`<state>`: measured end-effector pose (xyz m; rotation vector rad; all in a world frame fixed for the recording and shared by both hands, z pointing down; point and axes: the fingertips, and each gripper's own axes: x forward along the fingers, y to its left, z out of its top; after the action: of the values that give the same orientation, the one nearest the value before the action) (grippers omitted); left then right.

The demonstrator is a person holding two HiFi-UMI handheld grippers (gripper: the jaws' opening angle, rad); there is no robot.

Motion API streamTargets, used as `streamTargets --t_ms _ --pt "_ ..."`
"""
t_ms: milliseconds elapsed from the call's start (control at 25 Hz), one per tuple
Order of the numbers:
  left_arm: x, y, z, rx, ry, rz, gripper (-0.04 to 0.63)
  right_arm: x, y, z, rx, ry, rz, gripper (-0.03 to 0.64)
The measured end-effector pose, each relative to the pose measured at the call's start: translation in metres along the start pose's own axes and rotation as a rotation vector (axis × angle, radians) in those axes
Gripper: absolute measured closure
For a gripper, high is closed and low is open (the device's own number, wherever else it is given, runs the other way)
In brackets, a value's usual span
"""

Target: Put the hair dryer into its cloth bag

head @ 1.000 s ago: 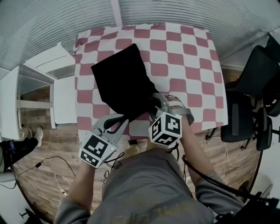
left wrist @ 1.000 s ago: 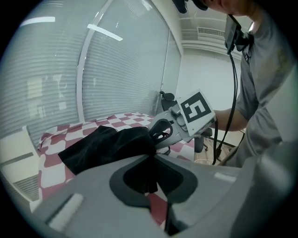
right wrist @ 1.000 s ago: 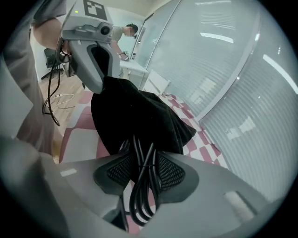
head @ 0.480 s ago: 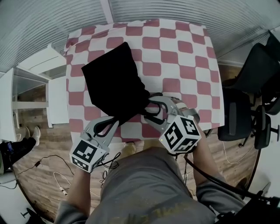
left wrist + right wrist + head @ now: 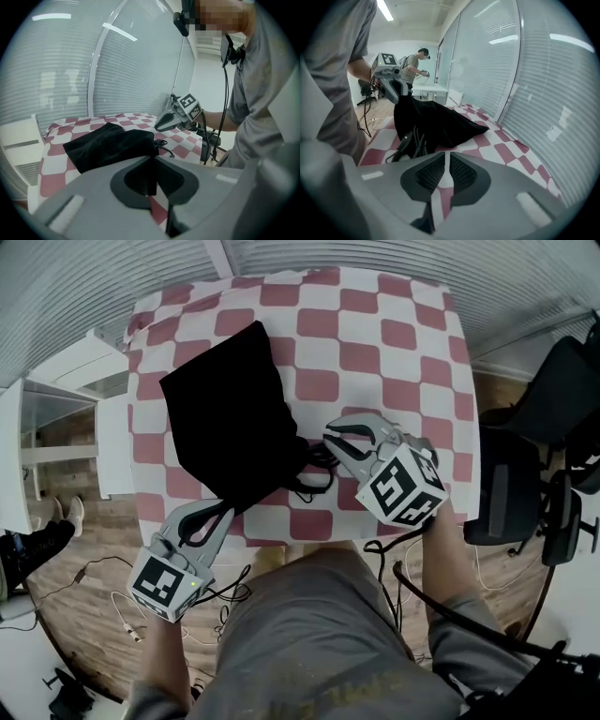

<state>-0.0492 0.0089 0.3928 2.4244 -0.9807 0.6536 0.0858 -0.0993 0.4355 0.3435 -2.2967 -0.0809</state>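
At the near left edge of the checked table (image 5: 394,334), the left gripper (image 5: 226,513) had its jaws pinched on the near corner of the black cloth bag (image 5: 225,418), holding that edge lifted. The bag lay slantwise over the table's left half and looked full. The hair dryer itself could not be seen and probably sat inside. Just right of the bag's near end, a black cord (image 5: 314,472) and its plug (image 5: 404,143) lay loose on the table, outside the bag. Further right, the right gripper (image 5: 331,433) hovered near the cord, jaws pressed almost together on nothing. The step in hand seemed to be tucking in the trailing cord: the right jaws would need to spread, take the cord and feed it inside while the left held the bag's edge up
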Motion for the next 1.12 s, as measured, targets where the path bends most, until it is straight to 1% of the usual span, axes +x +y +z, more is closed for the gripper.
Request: streamTargets --t_ms 40,80,120,200,280,320,360,400,600,680,760,840,1000,1120 --pt "0.000 0.000 -0.001 -0.003 -0.001 0.002 0.578 0.006 -0.005 -0.004 -0.011 0.002 0.002 0.573" --pt "-0.001 0.000 -0.001 -0.006 -0.003 0.004 0.578 0.013 -0.006 -0.007 -0.019 0.000 0.023 0.589" --pt "-0.001 0.000 0.000 -0.009 -0.005 0.008 0.578 0.019 -0.003 -0.009 -0.023 -0.007 0.062 0.589" --pt "0.000 0.001 0.002 -0.019 -0.016 0.018 0.578 0.029 0.010 -0.010 -0.013 -0.038 0.172 0.588" --pt "0.002 0.002 0.005 -0.033 -0.028 0.025 0.578 0.030 0.022 -0.004 0.030 -0.092 0.282 0.585" --pt "0.003 0.003 0.006 -0.041 -0.033 0.029 0.578 0.029 0.027 0.000 0.054 -0.119 0.322 0.558" --pt "0.004 0.004 0.007 -0.047 -0.036 0.031 0.578 0.028 0.030 0.003 0.069 -0.136 0.347 0.552" --pt "0.005 0.005 0.007 -0.050 -0.036 0.032 0.578 0.028 0.031 0.004 0.074 -0.143 0.359 0.561" --pt "0.007 0.004 0.007 -0.041 -0.031 0.018 0.578 0.031 0.030 0.004 0.061 -0.126 0.402 0.547" --pt "0.008 0.004 0.007 -0.035 -0.027 0.010 0.578 0.030 0.032 0.007 0.057 -0.127 0.443 0.538" --pt "0.007 0.004 0.008 -0.024 -0.025 0.005 0.578 0.029 0.036 0.012 0.059 -0.135 0.499 0.506" --pt "0.006 0.003 0.008 -0.014 -0.024 0.002 0.578 0.031 0.040 0.017 0.057 -0.135 0.534 0.506" --pt "0.004 0.002 0.005 -0.006 -0.024 -0.003 0.578 0.037 0.039 0.018 0.057 -0.120 0.550 0.509" --pt "0.001 0.000 0.003 -0.003 -0.034 -0.010 0.578 0.037 0.039 0.018 0.077 -0.122 0.592 0.500"
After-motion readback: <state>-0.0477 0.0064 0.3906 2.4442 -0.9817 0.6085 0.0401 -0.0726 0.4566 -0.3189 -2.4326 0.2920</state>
